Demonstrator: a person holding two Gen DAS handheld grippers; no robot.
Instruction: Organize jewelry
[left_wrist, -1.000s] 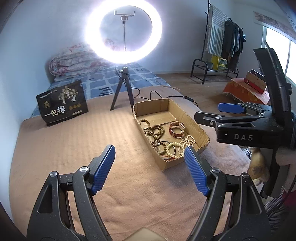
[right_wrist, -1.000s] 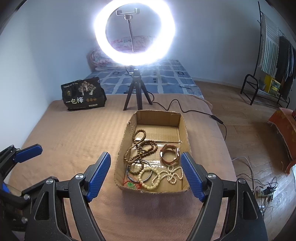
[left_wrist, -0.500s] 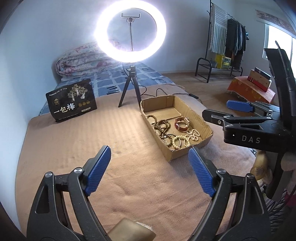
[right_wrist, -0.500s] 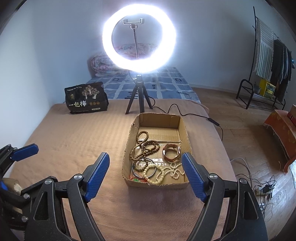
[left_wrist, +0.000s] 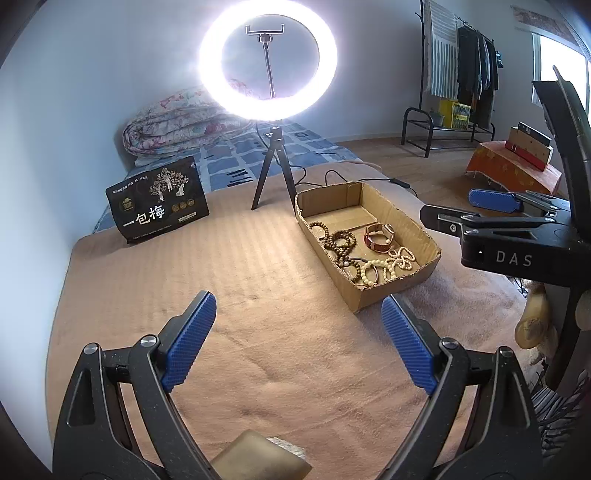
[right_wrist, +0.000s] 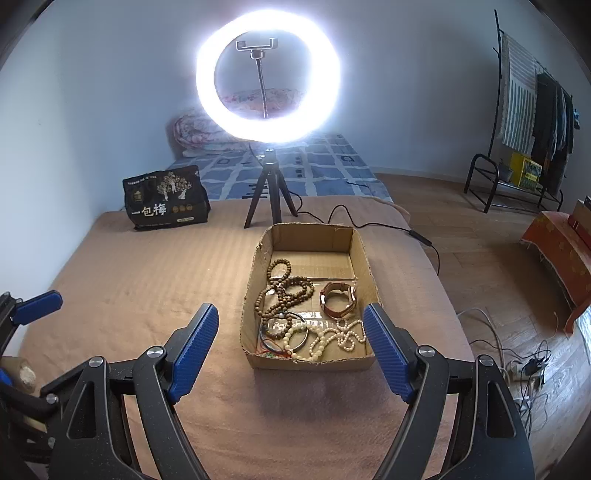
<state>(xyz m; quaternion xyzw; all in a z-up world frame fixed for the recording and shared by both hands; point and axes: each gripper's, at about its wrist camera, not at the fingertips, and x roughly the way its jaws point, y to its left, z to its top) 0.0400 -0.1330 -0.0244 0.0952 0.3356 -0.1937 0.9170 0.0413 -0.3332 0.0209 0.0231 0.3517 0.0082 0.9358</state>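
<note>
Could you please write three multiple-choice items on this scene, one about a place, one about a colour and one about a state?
1. Where is the jewelry?
A. In the cardboard box
B. On the black bag
C. On the floor

2. What colour are the pads of the right claw?
A. Red
B. Blue
C. Green

3. What state is the right claw in?
A. Shut on a bracelet
B. Shut, empty
C. Open, empty

Answers:
1 A, the beads and leather band lie inside the box.
2 B, both pads are blue.
3 C, the pads stand wide apart with nothing gripped.
</note>
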